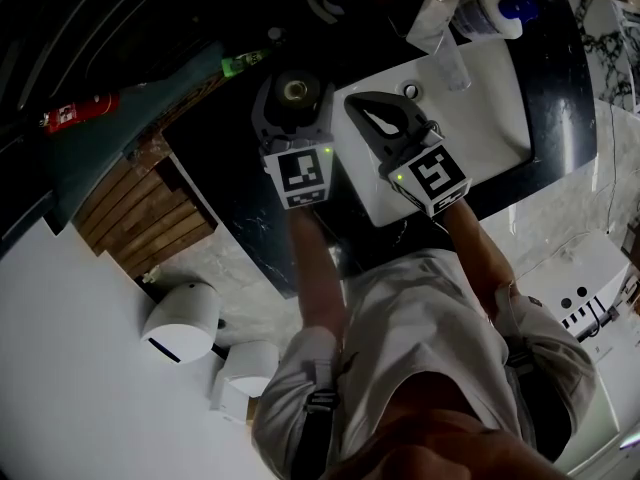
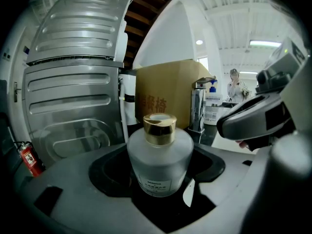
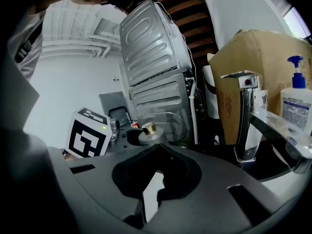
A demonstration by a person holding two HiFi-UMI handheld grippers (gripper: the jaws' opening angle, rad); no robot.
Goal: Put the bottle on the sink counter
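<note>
A frosted glass bottle point(image 2: 160, 162) with a gold cap sits between the jaws of my left gripper point(image 1: 293, 103), which is shut on it. In the head view this gripper is over the black marble sink counter point(image 1: 240, 203), just left of the white basin point(image 1: 490, 98). I cannot tell whether the bottle touches the counter. The right gripper view shows the bottle point(image 3: 149, 133) beyond the jaw tips, beside the left gripper's marker cube. My right gripper point(image 1: 372, 116) is over the basin's near left corner, shut with nothing in it.
A chrome tap point(image 3: 246, 116) and a white pump dispenser point(image 3: 296, 106) stand at the basin's far side. A cardboard box point(image 2: 165, 91) and a ribbed metal panel point(image 2: 73, 82) rise behind the counter. A red fire extinguisher point(image 1: 75, 113) lies to the left.
</note>
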